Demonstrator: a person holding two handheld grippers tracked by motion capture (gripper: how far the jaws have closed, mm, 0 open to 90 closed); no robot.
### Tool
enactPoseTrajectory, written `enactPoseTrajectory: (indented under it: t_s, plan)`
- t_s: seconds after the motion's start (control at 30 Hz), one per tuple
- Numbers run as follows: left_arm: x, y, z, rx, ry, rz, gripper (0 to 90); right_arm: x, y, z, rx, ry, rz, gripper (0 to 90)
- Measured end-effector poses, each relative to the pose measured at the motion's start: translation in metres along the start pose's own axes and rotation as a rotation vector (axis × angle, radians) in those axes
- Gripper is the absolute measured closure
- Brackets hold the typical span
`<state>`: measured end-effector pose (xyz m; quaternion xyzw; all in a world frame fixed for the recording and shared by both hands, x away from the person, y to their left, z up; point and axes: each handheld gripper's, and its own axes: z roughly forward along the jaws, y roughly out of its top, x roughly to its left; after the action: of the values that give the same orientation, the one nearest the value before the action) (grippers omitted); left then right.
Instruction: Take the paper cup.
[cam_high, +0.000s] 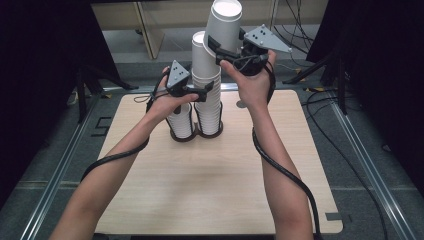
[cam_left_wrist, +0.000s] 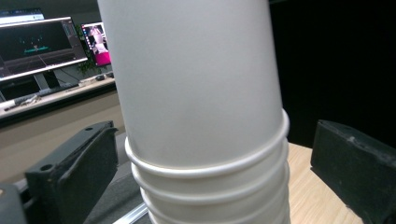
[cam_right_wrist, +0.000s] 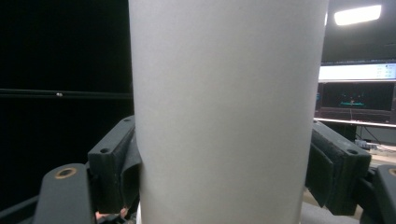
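cup (cam_high: 223, 25): plain white paper, tilted | right hand-held gripper (cam_high: 220, 54): clamped on cup | left hand-held gripper (cam_high: 206, 92): apart around stack (cam_high: 206, 85)

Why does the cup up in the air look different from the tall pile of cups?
The lifted cup is one cup, clamped by the right gripper above the table; the tall stack is many nested cups standing in a dark holder. The lifted cup leans; the stack stands upright. The left gripper is open around the stack, not squeezing. Both are plain white paper.
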<state>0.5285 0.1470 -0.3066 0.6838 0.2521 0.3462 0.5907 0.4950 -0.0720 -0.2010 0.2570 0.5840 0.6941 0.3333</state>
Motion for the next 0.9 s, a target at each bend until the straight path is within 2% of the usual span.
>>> enactPoseTrajectory:
  t_s: [0.03,0.1,0.13,0.37,0.9]
  plan:
    - [0.0,0.0,0.0,0.0,0.0,0.0,0.2,0.0,-0.001,-0.001,0.0,0.002,-0.001,22.9]
    - [-0.003,0.0,-0.003,-0.01,-0.008,-0.026,0.2,0.0,-0.001,-0.003,0.001,0.001,0.004,22.9]
    - [-0.003,0.0,-0.004,-0.01,-0.009,-0.004,0.2,0.0,-0.002,-0.004,0.001,0.004,0.012,22.9]
    - [-0.006,-0.002,-0.018,-0.012,-0.018,0.022,0.2,-0.001,-0.009,-0.016,0.014,-0.006,-0.001,22.9]
    - [-0.017,-0.01,-0.052,-0.026,-0.056,0.031,0.2,0.003,-0.031,-0.036,0.047,-0.003,-0.016,22.9]
